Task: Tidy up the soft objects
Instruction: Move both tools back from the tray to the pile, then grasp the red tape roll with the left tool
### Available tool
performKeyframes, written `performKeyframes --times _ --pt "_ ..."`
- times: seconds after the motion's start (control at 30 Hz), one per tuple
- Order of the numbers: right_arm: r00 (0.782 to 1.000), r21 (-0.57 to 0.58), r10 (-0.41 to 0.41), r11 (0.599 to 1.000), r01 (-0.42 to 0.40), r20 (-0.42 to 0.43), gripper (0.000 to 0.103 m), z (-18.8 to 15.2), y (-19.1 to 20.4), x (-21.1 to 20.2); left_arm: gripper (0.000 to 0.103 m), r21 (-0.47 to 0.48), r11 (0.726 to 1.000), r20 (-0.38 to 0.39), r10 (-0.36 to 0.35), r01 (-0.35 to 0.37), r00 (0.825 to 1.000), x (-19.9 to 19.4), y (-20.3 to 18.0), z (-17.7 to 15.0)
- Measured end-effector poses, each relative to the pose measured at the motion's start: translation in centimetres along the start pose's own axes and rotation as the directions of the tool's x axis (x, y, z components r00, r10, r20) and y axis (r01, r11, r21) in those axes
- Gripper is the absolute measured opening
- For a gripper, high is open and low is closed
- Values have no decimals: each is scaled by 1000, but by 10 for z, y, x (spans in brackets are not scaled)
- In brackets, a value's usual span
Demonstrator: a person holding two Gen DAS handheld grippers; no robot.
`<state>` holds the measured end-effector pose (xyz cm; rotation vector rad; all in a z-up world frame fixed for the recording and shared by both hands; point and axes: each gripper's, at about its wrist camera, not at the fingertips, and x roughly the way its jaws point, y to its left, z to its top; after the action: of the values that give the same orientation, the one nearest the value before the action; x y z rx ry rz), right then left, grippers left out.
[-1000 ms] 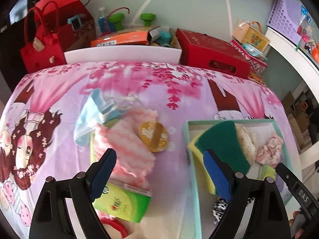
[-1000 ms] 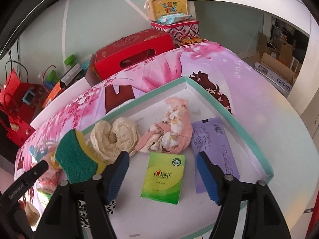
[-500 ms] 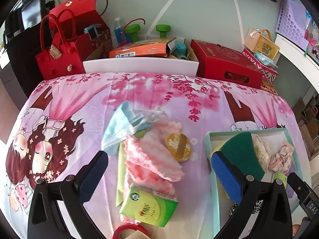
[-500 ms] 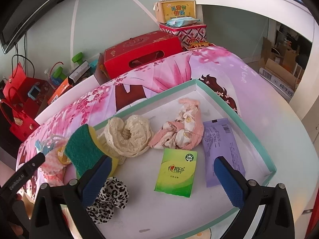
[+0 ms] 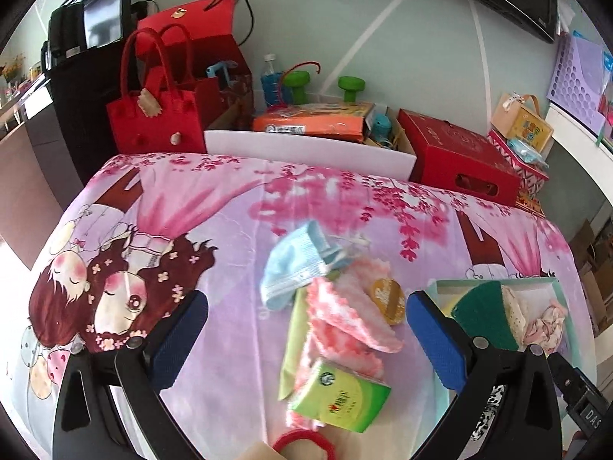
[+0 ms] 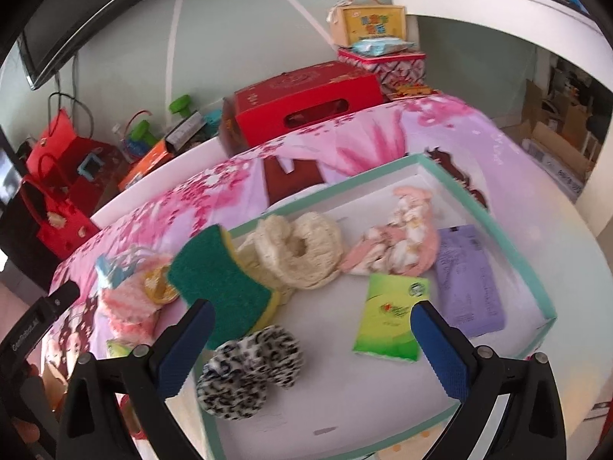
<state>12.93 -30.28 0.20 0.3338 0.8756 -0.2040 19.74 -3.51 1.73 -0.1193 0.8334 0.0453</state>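
My left gripper (image 5: 306, 341) is open and empty above a pile on the pink bedsheet: a blue face mask (image 5: 293, 270), a pink-white fluffy cloth (image 5: 346, 324), a gold round disc (image 5: 387, 299), a green tissue pack (image 5: 341, 398) and a red hair band (image 5: 304, 442). My right gripper (image 6: 312, 345) is open and empty over the teal-rimmed tray (image 6: 532, 272). The tray holds a green-yellow sponge (image 6: 222, 283), a cream crochet piece (image 6: 302, 255), a pink cloth (image 6: 398, 243), a green tissue pack (image 6: 390, 316), a purple packet (image 6: 469, 278) and a leopard scrunchie (image 6: 249, 372).
Red boxes (image 5: 459, 157), a red felt bag (image 5: 151, 115), an orange box (image 5: 312, 122) and green dumbbells (image 5: 350, 88) stand behind the bed. The tray (image 5: 555, 283) lies at the right of the pile in the left wrist view.
Both grippers have pulled back and up, and both stand wider open. The leopard scrunchie has come into view in the tray. The pile lies as before.
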Motion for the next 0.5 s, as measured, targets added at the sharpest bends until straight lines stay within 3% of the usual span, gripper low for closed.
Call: performKeyframes --times 0.5 --pt "995 -145 82 985 -89 -53 103 -29 69 5 103 -52 999 -48 -7 4 999 -2 35 -16"
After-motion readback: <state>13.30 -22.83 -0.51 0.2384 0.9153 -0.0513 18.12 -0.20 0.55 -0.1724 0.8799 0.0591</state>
